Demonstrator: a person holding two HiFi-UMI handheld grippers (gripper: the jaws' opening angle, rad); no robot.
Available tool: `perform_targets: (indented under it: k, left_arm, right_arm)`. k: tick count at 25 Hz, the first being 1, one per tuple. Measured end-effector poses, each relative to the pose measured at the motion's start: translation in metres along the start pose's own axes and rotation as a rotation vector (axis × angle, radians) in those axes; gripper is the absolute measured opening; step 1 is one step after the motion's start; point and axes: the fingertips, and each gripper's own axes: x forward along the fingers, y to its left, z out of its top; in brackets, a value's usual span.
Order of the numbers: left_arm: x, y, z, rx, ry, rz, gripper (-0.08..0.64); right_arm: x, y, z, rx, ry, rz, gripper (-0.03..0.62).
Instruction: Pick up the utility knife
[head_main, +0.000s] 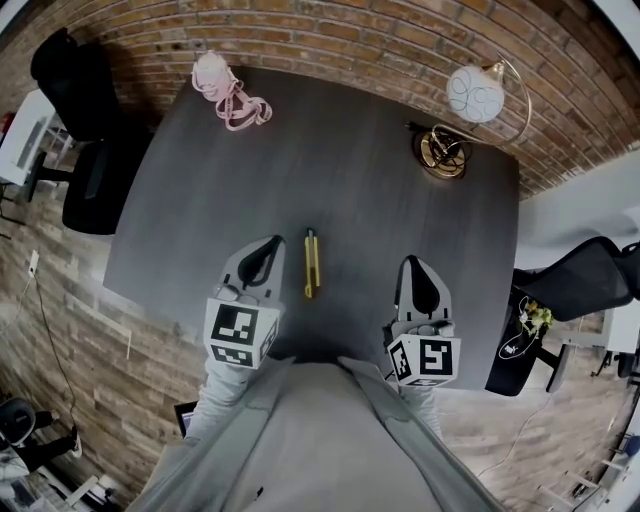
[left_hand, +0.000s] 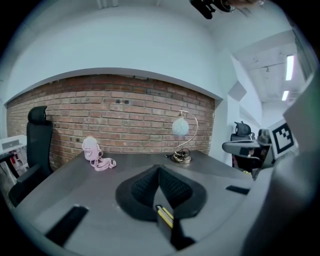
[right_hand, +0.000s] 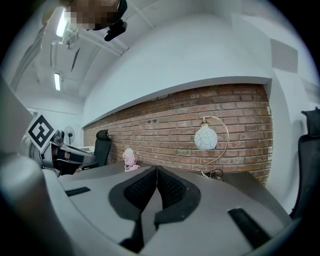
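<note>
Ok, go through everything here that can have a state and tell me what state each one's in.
Utility knife: lying flat on the table, not held.
Left gripper: shut, empty.
Right gripper: shut, empty.
Lamp: upright, looks unlit.
Pink object: resting at the far edge, straps loose beside it.

Soft, even indoor light fills all three views. Ceiling strip lights (left_hand: 289, 67) glare white in both gripper views. The dark desk (head_main: 350, 170) carries a faint sheen and weak shadows. Fisheye distortion bends the brick wall (head_main: 330, 30), corners vignette black, and the nearest surfaces blur.
</note>
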Motion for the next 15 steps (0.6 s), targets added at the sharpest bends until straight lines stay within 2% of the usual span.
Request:
perform_targets:
  k: [9,15]
  left_arm:
    - [0.013,-0.009,-0.010,-0.016,0.026,-0.020,0.020]
    - [0.017,-0.023,-0.022,-0.008,0.051,-0.041,0.021]
  right_arm:
    - [0.004,-0.001,-0.004,0.008,0.013,-0.005,0.018]
    - [0.005,0.008,-0.006,-0.026,0.026,0.012,0.018]
